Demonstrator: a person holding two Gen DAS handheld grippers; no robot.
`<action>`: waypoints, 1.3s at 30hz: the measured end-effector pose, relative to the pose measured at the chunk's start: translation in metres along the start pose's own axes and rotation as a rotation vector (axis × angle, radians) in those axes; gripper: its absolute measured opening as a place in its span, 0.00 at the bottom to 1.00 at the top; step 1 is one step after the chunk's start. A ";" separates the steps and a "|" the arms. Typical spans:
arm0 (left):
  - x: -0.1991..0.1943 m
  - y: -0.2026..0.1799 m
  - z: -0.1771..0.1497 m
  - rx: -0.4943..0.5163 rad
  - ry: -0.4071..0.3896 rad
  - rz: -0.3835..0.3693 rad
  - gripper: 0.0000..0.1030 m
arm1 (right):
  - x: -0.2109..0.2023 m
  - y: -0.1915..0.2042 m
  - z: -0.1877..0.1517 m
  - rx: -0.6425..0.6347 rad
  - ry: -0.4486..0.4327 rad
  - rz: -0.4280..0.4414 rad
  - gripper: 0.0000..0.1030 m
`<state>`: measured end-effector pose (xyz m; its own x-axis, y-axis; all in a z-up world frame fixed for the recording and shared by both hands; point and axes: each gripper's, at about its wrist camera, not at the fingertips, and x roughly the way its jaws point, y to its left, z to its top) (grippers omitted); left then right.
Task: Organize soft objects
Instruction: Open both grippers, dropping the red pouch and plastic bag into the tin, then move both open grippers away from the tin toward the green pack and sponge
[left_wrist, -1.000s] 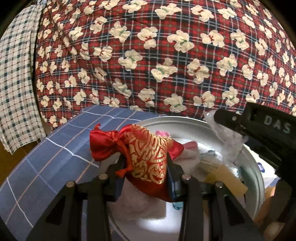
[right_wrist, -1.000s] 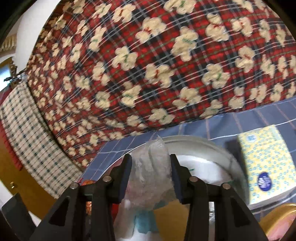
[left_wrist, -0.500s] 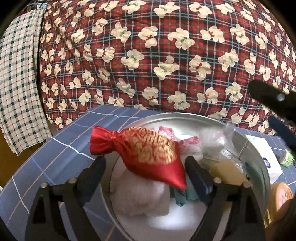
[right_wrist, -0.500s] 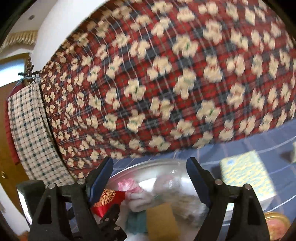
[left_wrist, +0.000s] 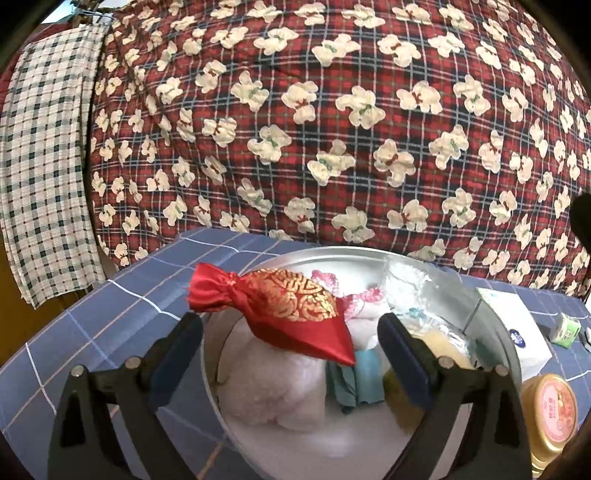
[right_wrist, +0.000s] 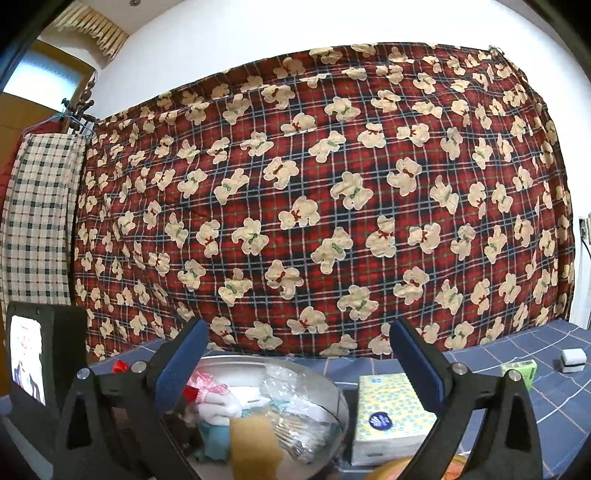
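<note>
A red and gold satin pouch (left_wrist: 280, 314) lies on a white fluffy cloth (left_wrist: 280, 391) in the round metal basin (left_wrist: 332, 253). My left gripper (left_wrist: 290, 332) hangs just behind it. Its jaws are opening, and the pouch lies between them with neither pad touching it. A pink-white knitted piece (left_wrist: 362, 306), a teal cloth (left_wrist: 354, 384), a yellow sponge (right_wrist: 255, 439) and a clear plastic bag (right_wrist: 284, 387) share the basin (right_wrist: 341, 398). My right gripper (right_wrist: 299, 343) points level above the basin's near side. Its jaws are opening with nothing between them.
A blue checked tablecloth (left_wrist: 110, 314) covers the table. Right of the basin stand a yellow tissue pack (right_wrist: 391, 413), a small green pack (right_wrist: 519, 371) and a gold-lidded tin (left_wrist: 554, 410). A teddy-bear plaid quilt (right_wrist: 332, 203) and a checked cloth (left_wrist: 40, 166) hang behind.
The left jaws came off the red pouch, which dropped onto the pile in the basin. The right jaws let go of the clear bag, and that gripper swung up and to the right.
</note>
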<state>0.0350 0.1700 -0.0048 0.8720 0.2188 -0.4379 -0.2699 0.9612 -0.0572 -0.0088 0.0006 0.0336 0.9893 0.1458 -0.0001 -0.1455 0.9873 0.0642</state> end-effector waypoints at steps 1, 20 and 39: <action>-0.002 0.001 0.000 -0.005 -0.009 0.000 0.94 | -0.001 -0.003 -0.001 0.007 0.009 0.005 0.97; -0.031 -0.021 -0.013 -0.033 -0.033 -0.102 0.95 | -0.026 -0.059 -0.007 0.010 0.040 -0.022 0.97; -0.053 -0.073 -0.023 0.044 -0.068 -0.154 0.95 | -0.032 -0.119 -0.017 -0.121 0.104 -0.133 0.97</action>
<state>-0.0014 0.0845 0.0018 0.9275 0.0779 -0.3657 -0.1143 0.9903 -0.0790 -0.0235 -0.1205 0.0087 0.9945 0.0133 -0.1037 -0.0201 0.9978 -0.0639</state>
